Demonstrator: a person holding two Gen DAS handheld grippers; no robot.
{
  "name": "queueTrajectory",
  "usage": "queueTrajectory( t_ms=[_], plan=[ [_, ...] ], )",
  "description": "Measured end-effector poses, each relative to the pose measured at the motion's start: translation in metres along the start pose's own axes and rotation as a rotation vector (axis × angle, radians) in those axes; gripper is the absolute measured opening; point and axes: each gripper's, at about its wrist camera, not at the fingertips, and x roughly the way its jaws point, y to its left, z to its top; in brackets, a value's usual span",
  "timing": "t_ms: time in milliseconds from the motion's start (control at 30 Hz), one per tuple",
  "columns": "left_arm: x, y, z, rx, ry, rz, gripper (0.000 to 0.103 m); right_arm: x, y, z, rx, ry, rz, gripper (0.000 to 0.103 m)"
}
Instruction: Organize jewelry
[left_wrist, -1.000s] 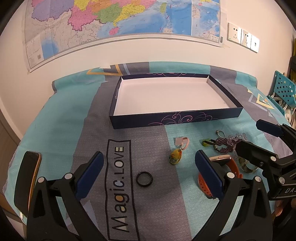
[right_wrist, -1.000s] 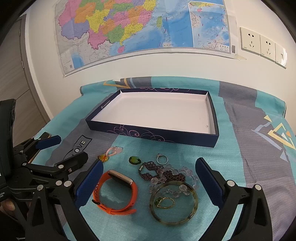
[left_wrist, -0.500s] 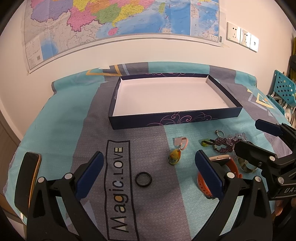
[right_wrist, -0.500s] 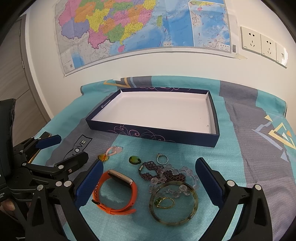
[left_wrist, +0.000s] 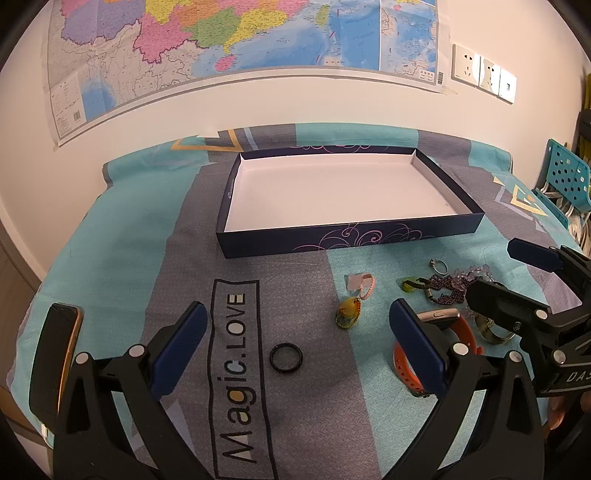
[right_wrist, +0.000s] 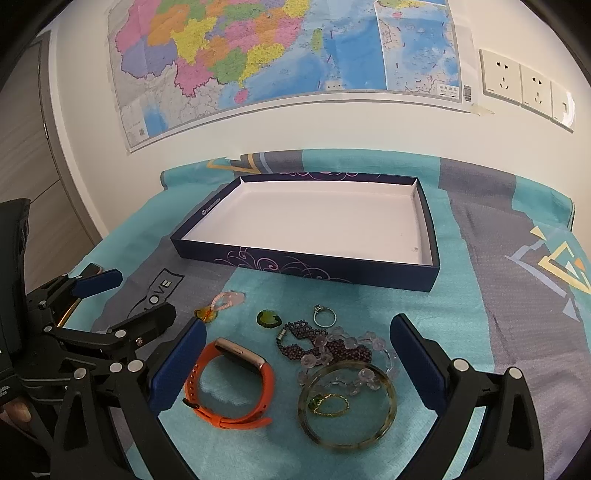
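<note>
Nothing has moved: both grippers (left_wrist: 295, 343) (right_wrist: 295, 354) hover, jaws wide and empty. Box (right_wrist: 306, 262) holds nothing; all jewelry (right_wrist: 332, 354) awaits.

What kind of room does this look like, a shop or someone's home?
Most likely a room in a home, not a shop: a wall map is taped up, a printed cloth covers the table, and wall sockets sit beside a plain painted wall.

Both wrist views low over bedspread (left_wrist: 110, 236), facing wall map (right_wrist: 280, 55); both share tray (left_wrist: 347, 243).
</note>
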Motion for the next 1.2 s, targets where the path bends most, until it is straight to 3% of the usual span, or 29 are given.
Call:
queueTrajectory(
  t_ms=[1200],
  plan=[
    [0.0018,-0.0059,-0.0035,0.005,0.001,-0.001,0.097,0.0017,-0.0008,-0.0007,0.001,0.009,0.002,0.096]
  ],
)
